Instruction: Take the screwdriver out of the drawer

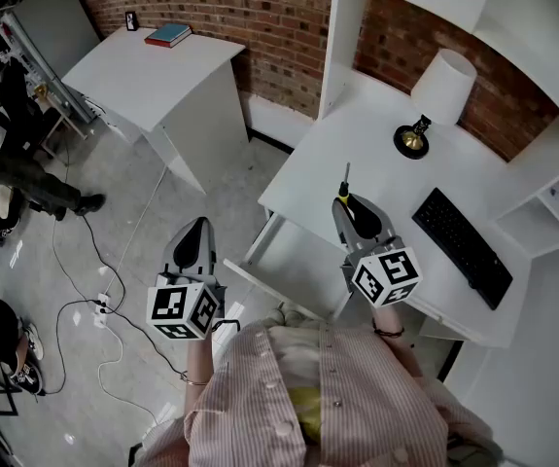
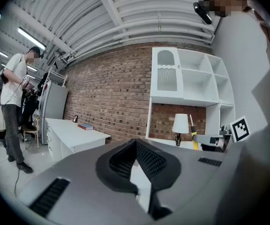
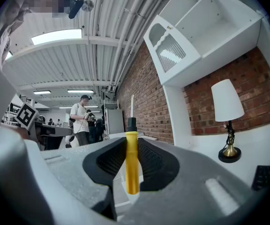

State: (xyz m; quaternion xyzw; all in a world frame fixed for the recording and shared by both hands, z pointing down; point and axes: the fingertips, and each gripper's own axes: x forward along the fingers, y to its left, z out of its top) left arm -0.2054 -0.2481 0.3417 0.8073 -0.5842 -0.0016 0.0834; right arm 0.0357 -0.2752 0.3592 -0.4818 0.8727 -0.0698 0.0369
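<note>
In the right gripper view, the right claw (image 3: 132, 150) is closed on the screwdriver (image 3: 132, 165). It clamps the yellow handle, and the shaft points up and away. In the head view that claw (image 1: 357, 214) sits right of centre, over the near edge of the white desk (image 1: 357, 129). The screwdriver (image 1: 344, 189) juts toward the lamp (image 1: 441, 90). The left claw (image 1: 193, 233) is at lower left over the floor, its tips (image 2: 135, 144) together with nothing between them.

The left tool (image 1: 195, 230) is pointing level, its jaws meeting on nothing; the right tool (image 1: 354, 212), also level, is clamping the screwdriver (image 3: 132, 158) upright.
</note>
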